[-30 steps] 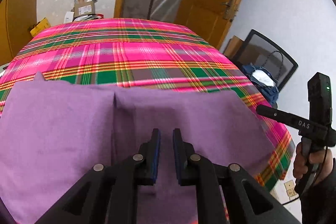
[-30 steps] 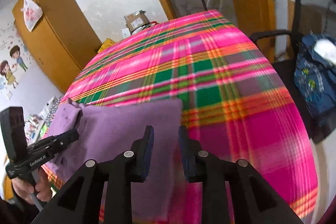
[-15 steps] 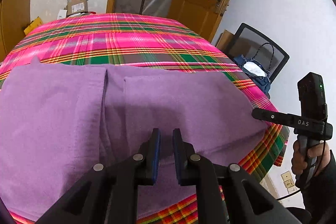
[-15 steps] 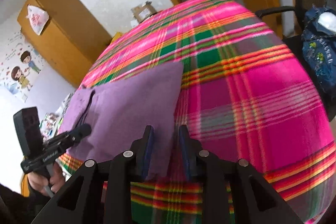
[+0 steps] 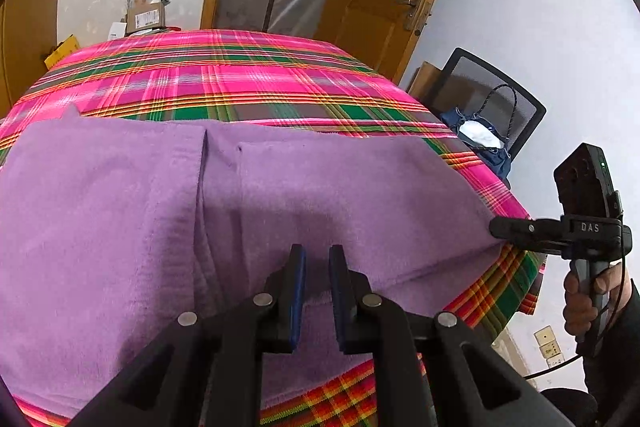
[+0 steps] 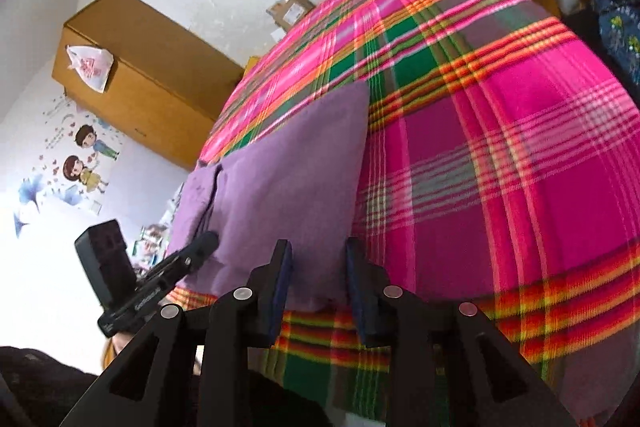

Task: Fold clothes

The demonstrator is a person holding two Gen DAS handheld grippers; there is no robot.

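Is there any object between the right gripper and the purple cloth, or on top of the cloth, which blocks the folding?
Nothing visible does. The right gripper stands open at the near right corner of the purple cloth, whose top is bare on the plaid tablecloth.

Table (image 5: pixel 248 79) covered by pink plaid cloth with green, orange and grey bands, cloth hanging over the near edge. Purple garment (image 5: pixel 120 211) lies flat on the near part, spread wide, its near edge reaching the table edge. A vertical fold seam runs down it left of centre. Far half of the tablecloth bare. From the right wrist view, garment (image 6: pixel 288 187) sits at the table's near-left corner.
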